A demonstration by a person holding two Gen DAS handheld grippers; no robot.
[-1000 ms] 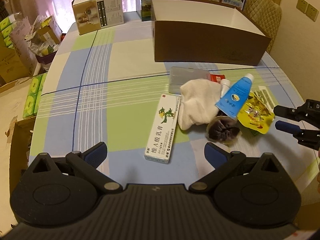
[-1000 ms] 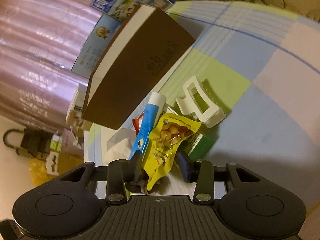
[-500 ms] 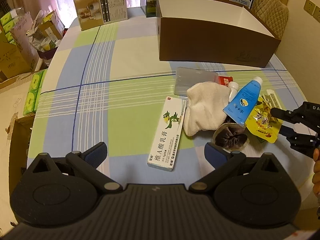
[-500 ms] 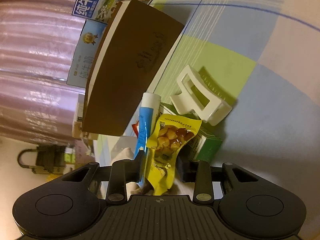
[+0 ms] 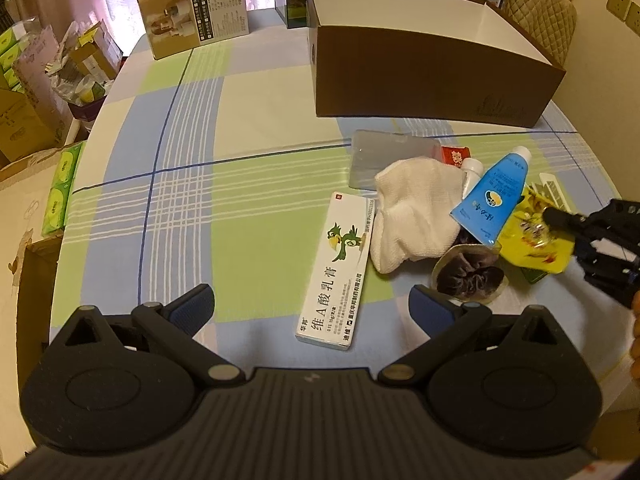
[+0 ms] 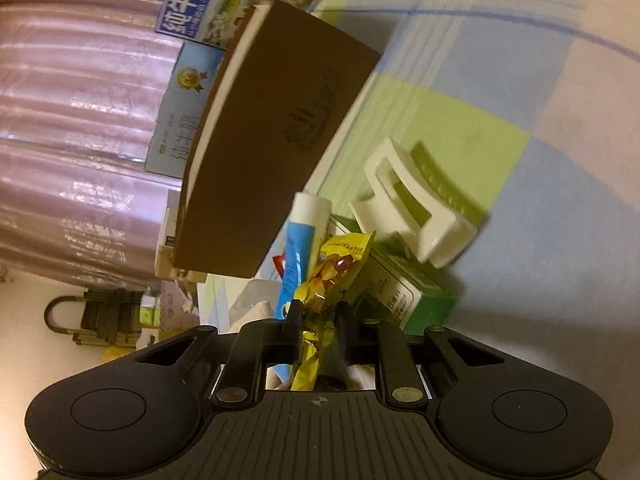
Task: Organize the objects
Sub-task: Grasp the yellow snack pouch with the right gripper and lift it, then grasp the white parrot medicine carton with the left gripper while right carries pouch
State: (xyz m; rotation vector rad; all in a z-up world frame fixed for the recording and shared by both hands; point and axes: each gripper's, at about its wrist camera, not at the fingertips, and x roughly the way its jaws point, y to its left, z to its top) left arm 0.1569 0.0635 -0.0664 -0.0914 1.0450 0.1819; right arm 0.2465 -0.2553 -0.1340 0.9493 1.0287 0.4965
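Snack packet [image 6: 336, 268] is now pinched in our right tongs [image 6: 318, 320], which were gaping earlier, so we are readying to lift it toward the box [image 5: 432, 76] while our left tongs [image 5: 312, 310] are hanging wide.

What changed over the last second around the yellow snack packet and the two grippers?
The right gripper closed its jaws from open on either side of the yellow snack packet to clamped on its lower end. The packet hasn't left the pile. The left gripper stayed open over the table, and the blue tube, white cloth and brown box kept their places.
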